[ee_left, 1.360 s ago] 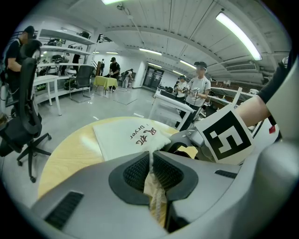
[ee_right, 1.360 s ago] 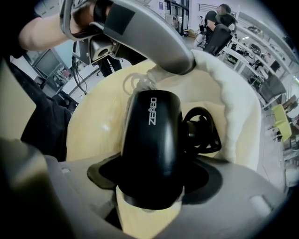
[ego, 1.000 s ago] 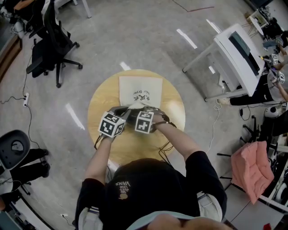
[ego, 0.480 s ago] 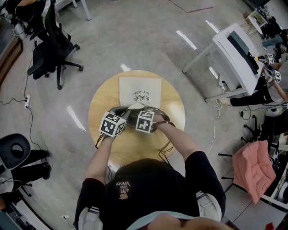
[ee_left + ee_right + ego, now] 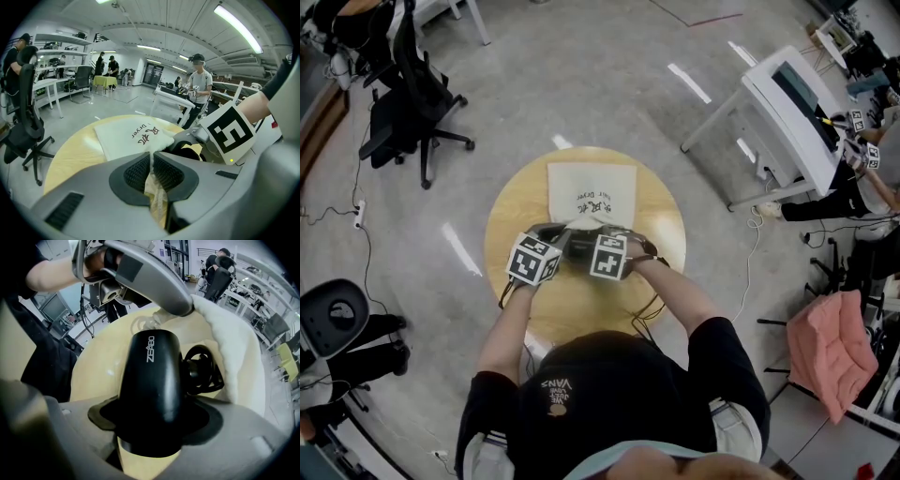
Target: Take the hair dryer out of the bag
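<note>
A white cloth bag with dark lettering lies on the round wooden table; the bag also shows in the left gripper view. My left gripper is shut on the bag's near edge, a fold of cloth pinched between its pads. My right gripper is shut on the black hair dryer, whose body sticks out between the jaws. The dryer's coiled black cord lies at the bag's mouth. In the head view both grippers, left gripper and right gripper, meet at the bag's near end.
A black office chair stands at the far left. At the right are a white desk and a pink cloth on a rack. Cables lie on the floor. A person in a cap stands beyond the table.
</note>
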`<state>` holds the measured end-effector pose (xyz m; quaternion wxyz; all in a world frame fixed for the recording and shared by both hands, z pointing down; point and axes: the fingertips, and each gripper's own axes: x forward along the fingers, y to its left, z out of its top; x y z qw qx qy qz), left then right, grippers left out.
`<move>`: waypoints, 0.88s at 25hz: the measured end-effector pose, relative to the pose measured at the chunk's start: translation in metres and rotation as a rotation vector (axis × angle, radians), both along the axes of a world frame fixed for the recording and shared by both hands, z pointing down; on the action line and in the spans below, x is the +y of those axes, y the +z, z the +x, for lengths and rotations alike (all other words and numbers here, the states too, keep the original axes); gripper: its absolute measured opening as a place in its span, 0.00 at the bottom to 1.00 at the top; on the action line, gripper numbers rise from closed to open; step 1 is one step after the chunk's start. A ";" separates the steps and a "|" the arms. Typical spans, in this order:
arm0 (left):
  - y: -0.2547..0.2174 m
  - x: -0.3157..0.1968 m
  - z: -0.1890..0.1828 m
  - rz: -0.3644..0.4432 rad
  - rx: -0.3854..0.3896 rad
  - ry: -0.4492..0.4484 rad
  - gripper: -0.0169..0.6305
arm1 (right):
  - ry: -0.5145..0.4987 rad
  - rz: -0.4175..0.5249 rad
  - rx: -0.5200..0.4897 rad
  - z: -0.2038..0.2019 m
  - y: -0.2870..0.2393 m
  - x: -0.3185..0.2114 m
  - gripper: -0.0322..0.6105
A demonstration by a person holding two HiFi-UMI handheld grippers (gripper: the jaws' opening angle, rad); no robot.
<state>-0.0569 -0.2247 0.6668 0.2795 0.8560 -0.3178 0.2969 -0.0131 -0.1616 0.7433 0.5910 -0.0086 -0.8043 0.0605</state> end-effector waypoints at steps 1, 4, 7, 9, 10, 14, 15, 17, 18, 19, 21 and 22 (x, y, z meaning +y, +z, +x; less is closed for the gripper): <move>0.000 0.000 -0.001 0.001 -0.002 0.001 0.09 | 0.002 -0.003 -0.009 -0.001 -0.002 0.001 0.60; -0.002 0.000 -0.001 0.003 -0.004 0.002 0.09 | 0.010 -0.018 -0.039 -0.002 -0.009 0.006 0.60; -0.004 0.002 0.001 0.003 -0.006 0.006 0.09 | 0.010 -0.034 -0.056 0.000 -0.015 0.013 0.60; -0.004 0.003 0.002 0.003 -0.008 0.010 0.09 | 0.008 -0.047 -0.066 0.001 -0.017 0.017 0.60; -0.003 0.003 0.002 0.003 -0.009 0.010 0.09 | 0.006 -0.058 -0.071 0.001 -0.018 0.019 0.60; -0.005 0.003 0.004 0.006 -0.015 0.012 0.09 | -0.008 -0.103 -0.099 0.002 -0.027 0.033 0.60; -0.006 0.002 0.004 0.008 -0.016 0.013 0.08 | -0.011 -0.110 -0.105 0.002 -0.029 0.036 0.60; -0.007 0.000 0.002 0.012 -0.016 0.012 0.09 | -0.013 -0.120 -0.113 0.000 -0.032 0.040 0.60; -0.007 -0.001 0.002 0.013 -0.015 0.010 0.09 | -0.012 -0.124 -0.116 0.000 -0.033 0.042 0.60; -0.007 -0.001 0.001 0.013 -0.015 0.009 0.09 | -0.012 -0.127 -0.119 -0.001 -0.033 0.044 0.60; -0.008 -0.001 0.000 0.015 -0.016 0.007 0.08 | -0.015 -0.130 -0.122 0.000 -0.035 0.049 0.60; -0.008 -0.002 0.000 0.015 -0.015 0.005 0.08 | -0.016 -0.130 -0.126 0.000 -0.036 0.052 0.60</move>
